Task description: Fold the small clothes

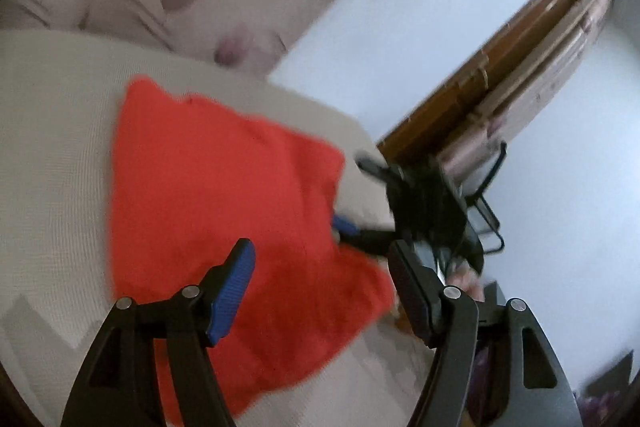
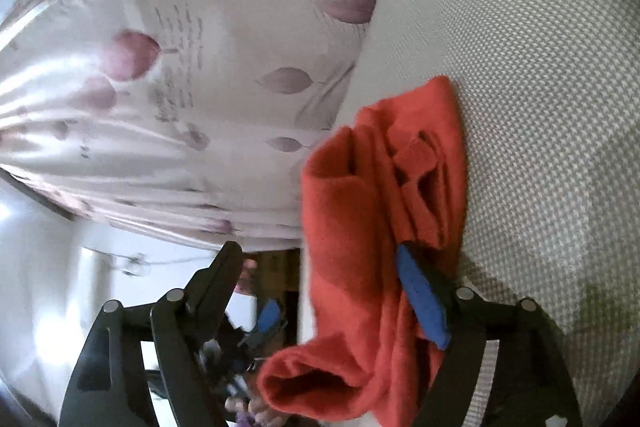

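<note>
While L gripper point(image 1: 320, 291) gapes, R gripper point(image 2: 340, 291) gapes around bunched red garment point(image 2: 384, 211).

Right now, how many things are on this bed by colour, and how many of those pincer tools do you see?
Red: 1, the red garment lying on the pale bedcover.
Black with blue pads: 2, the left gripper, open above the cloth, and the right gripper, open with the garment's edge between its fingers.
Total: 3.
</note>
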A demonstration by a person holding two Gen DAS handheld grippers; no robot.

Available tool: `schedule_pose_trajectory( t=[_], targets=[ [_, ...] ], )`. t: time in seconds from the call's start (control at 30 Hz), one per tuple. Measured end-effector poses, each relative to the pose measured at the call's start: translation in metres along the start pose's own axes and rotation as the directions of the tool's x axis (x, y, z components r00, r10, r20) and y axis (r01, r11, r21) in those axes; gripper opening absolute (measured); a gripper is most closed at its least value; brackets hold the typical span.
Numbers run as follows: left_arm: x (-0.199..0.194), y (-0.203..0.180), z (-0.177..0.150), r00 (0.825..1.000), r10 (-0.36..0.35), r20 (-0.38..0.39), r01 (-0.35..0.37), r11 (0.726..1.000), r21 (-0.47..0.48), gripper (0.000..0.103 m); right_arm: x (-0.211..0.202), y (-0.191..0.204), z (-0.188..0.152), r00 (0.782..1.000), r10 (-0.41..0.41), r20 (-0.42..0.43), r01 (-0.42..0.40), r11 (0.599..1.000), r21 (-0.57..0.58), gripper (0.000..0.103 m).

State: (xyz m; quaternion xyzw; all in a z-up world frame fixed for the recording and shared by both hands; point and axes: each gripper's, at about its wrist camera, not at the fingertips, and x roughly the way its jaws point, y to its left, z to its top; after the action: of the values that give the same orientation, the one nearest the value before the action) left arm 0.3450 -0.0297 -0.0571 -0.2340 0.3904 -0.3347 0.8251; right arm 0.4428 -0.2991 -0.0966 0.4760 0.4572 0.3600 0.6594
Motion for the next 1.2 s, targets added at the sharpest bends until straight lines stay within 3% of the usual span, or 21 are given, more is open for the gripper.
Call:
schedule_pose_trajectory(
  t=[0.13,0.23,0.37,0.4,0.43,0.47,0.5,0.6,0.77,0.87,1.0,1.2],
  targets=[
    [0.021,-0.022,-0.029,0.998,-0.036,-0.042,0.040,0.994,0.098,0.069,0.007,0.022,-0.006,0.992,-0.129,-0.012,0.127,0.985,-0.114,0.077],
    [0.044,-0.040,-0.052,0.990,-0.053,-0.134,0.080,0.976,0.202,0.069,0.014,0.026,-0.007,0.985,-0.169,-0.021,0.164,0.975,-0.152,0.077],
    [0.050,-0.044,-0.066,0.982,-0.064,-0.181,0.105,0.967,0.233,0.069,0.028,0.029,-0.002,0.968,-0.247,-0.039,0.235,0.950,-0.205,0.076],
    [0.048,-0.043,-0.067,0.981,-0.073,-0.179,0.113,0.968,0.223,0.069,0.030,0.032,-0.001,0.964,-0.262,-0.034,0.248,0.942,-0.227,0.068],
    [0.044,-0.039,-0.065,0.980,-0.094,-0.174,0.129,0.972,0.197,0.069,0.033,0.038,-0.001,0.957,-0.290,-0.027,0.273,0.923,-0.270,0.040],
    [0.040,-0.037,-0.064,0.980,-0.109,-0.167,0.139,0.974,0.180,0.069,0.036,0.042,-0.001,0.948,-0.317,-0.027,0.296,0.908,-0.297,0.023],
    [0.035,-0.035,-0.063,0.981,-0.121,-0.154,0.147,0.975,0.167,0.069,0.038,0.046,-0.001,0.940,-0.341,-0.021,0.317,0.893,-0.321,0.015],
    [0.019,-0.031,-0.061,0.986,-0.120,-0.115,0.138,0.976,0.166,0.069,0.041,0.060,-0.001,0.928,-0.372,0.022,0.349,0.848,-0.399,0.014],
    [-0.006,-0.015,-0.058,0.992,-0.113,-0.055,0.120,0.984,0.134,0.069,0.034,0.068,0.017,0.940,-0.336,0.054,0.325,0.838,-0.439,0.014],
    [-0.018,-0.001,-0.057,0.994,-0.107,-0.030,0.110,0.988,0.105,0.069,0.028,0.060,0.029,0.956,-0.292,0.040,0.280,0.859,-0.429,0.014],
    [-0.030,0.009,-0.064,0.994,-0.110,-0.016,0.111,0.992,0.059,0.069,0.033,0.027,0.032,0.945,-0.326,0.019,0.310,0.877,-0.368,0.014],
    [-0.030,0.012,-0.073,0.994,-0.109,-0.011,0.110,0.992,0.055,0.069,0.022,0.016,0.031,0.963,-0.265,0.054,0.268,0.910,-0.316,0.019]
  ],
)
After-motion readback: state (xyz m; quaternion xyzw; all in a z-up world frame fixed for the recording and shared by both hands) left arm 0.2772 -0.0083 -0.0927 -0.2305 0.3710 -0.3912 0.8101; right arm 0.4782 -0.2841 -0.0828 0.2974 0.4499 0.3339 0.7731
